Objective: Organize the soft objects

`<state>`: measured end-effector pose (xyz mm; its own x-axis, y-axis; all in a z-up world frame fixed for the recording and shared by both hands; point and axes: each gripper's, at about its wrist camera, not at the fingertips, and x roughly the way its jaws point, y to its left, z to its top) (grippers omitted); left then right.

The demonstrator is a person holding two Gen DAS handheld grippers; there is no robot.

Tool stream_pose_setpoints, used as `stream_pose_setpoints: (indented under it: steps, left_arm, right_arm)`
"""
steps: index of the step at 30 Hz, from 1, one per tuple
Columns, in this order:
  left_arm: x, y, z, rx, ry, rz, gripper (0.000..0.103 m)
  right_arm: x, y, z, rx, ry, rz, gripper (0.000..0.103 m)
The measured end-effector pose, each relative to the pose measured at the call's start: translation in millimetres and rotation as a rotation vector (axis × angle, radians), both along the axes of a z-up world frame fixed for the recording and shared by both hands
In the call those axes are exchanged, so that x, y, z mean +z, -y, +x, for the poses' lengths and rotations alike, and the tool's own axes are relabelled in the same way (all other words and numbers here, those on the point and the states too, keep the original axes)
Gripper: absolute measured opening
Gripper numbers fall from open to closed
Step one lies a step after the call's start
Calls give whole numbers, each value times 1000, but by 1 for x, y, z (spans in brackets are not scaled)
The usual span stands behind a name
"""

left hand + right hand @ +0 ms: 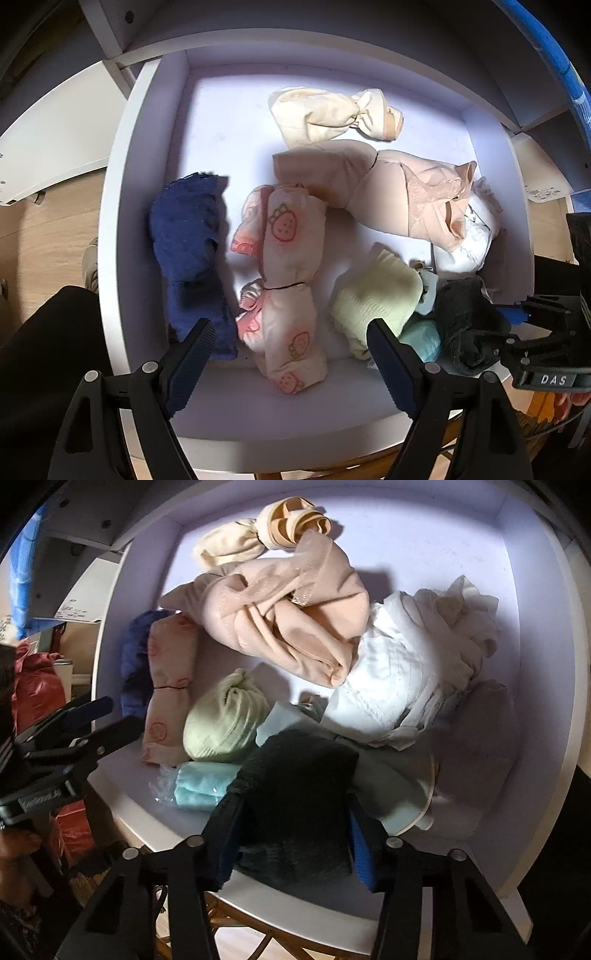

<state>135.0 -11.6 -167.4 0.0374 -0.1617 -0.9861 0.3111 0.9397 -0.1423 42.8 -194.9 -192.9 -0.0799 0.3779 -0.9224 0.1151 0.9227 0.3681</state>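
Note:
A white drawer [122,206] holds soft clothes. In the left wrist view lie a navy lace piece [192,254], a rolled strawberry-print cloth [288,280], a pale green roll [376,295], a peach garment [388,192] and a cream knotted piece [332,114]. My left gripper [291,339] is open and empty above the strawberry cloth. My right gripper [291,808] is shut on a black knit cloth [295,797] at the drawer's front right; it shows in the left wrist view [465,325]. The left gripper also shows in the right wrist view [99,720].
A white garment [399,672] and a light blue folded piece [203,786] lie in the drawer. A grey cloth [476,738] rests by the right wall. A wicker basket [258,938] sits under the drawer front. Wooden floor [48,236] lies left.

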Motion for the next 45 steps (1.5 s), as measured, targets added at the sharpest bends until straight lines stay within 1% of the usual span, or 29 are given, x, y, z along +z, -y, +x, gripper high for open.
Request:
stream_pose_setpoints:
  steps: [2,3,6,8,9,11,13,16,19,21,24,27,28,29,30,31,33,35,37,40,42,43,44,45]
  left_arm:
    - [-2,5,1,0,3,-7,85]
    - [-2,7,2,1,4,-11,85]
    - [-1,10,4,22,3,-43,85]
    - [-2,11,7,46,-4,-64,85]
    - [-3,12,8,59,-9,-77,85]
    - [-4,12,11,87,-19,-109,85]
    - [-5,12,13,120,-33,-147,85]
    - [-10,16,18,177,-65,-238,86]
    - [-14,24,21,220,-92,-317,87]
    - [-19,33,26,254,-117,-369,89]
    - [-25,42,32,286,-158,-408,90]
    - [-31,51,40,337,-193,-447,93]
    - [-36,54,43,362,-213,-455,97]
    - [-40,55,45,386,-222,-448,101]
    - [-43,57,47,412,-226,-448,101]
    - [-46,58,49,425,-229,-449,101]
    - [-55,63,52,467,-244,-424,101]
    - [-61,68,55,490,-254,-421,102]
    - [-64,73,57,504,-254,-415,102]
    - [-69,78,62,534,-246,-416,102]
    - [-73,74,62,556,-243,-414,100]
    - [-74,73,62,565,-246,-414,97]
    - [-77,72,62,574,-259,-428,88]
    - [-78,70,62,577,-271,-447,83]
  right_arm:
    - [4,0,-1,-13,12,9,48]
    - [12,8,-2,-25,27,16,47]
    - [33,19,2,-66,115,9,45]
    - [43,25,7,-74,175,-37,45]
    - [49,27,9,-69,205,-84,45]
    - [53,29,12,-60,219,-143,45]
    - [46,32,8,-39,199,-180,45]
    - [34,30,3,-6,153,-203,46]
    - [26,26,-5,27,117,-223,50]
    - [21,23,-10,50,88,-229,56]
    - [17,23,-17,47,58,-215,64]
    - [12,25,-23,39,36,-212,66]
    - [11,25,-25,40,35,-213,65]
    - [6,26,-24,40,35,-210,61]
    - [5,27,-26,38,34,-208,53]
    - [5,28,-28,36,33,-211,50]
    - [5,32,-30,17,43,-198,47]
    - [8,36,-31,-2,58,-186,45]
    - [5,37,-23,-35,74,-165,44]
    - [13,46,-26,-84,95,-129,44]
    - [14,50,-28,-92,98,-128,44]
    - [14,51,-29,-96,97,-123,44]
    - [15,50,-30,-99,96,-119,44]
    - [15,51,-30,-105,97,-116,44]
